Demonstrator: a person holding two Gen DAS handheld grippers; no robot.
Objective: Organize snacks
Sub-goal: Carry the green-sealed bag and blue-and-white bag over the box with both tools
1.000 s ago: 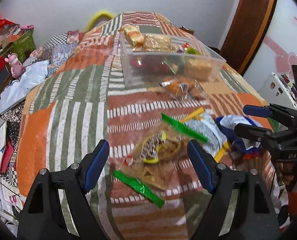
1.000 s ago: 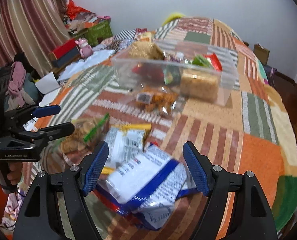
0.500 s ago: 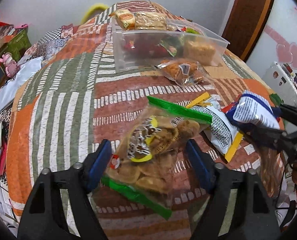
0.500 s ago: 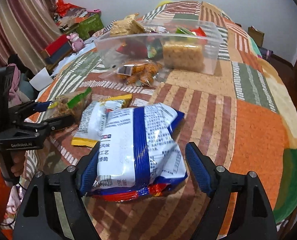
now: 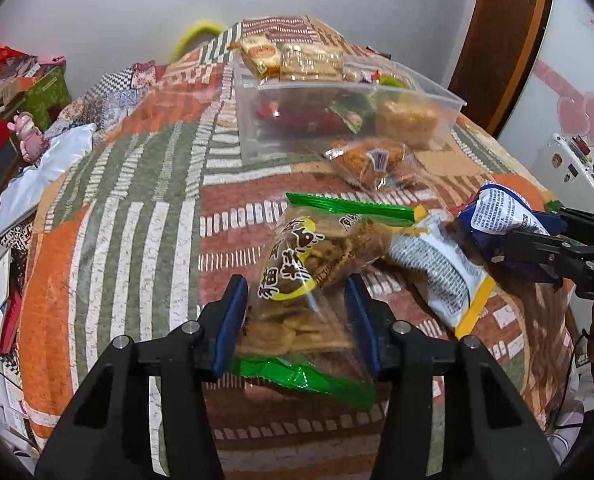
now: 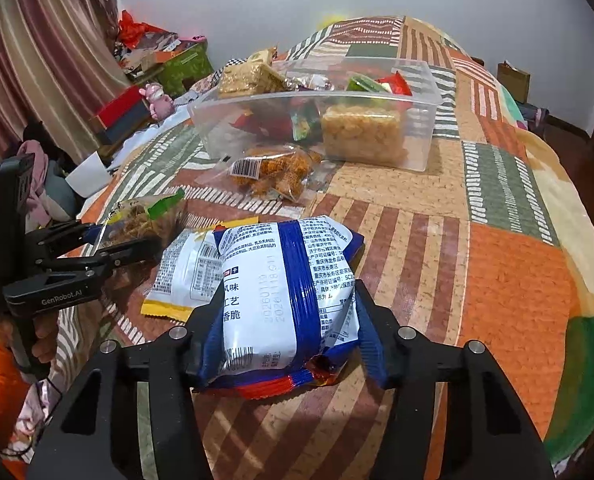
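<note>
Claws closing: left claw point(image 5: 295, 324) pinching green-edged cookie bag point(image 5: 317, 264), right claw point(image 6: 289, 322) squeezing blue-white packet point(image 6: 285, 292). Pickup step, seemingly. Next: lifting both toward clear tub point(image 6: 429, 104) ahead.

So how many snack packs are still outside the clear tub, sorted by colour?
clear bag with green ends: 1
blue and white bag: 1
white packet with yellow ends: 1
clear bag of orange snacks: 1
Total: 4
</note>
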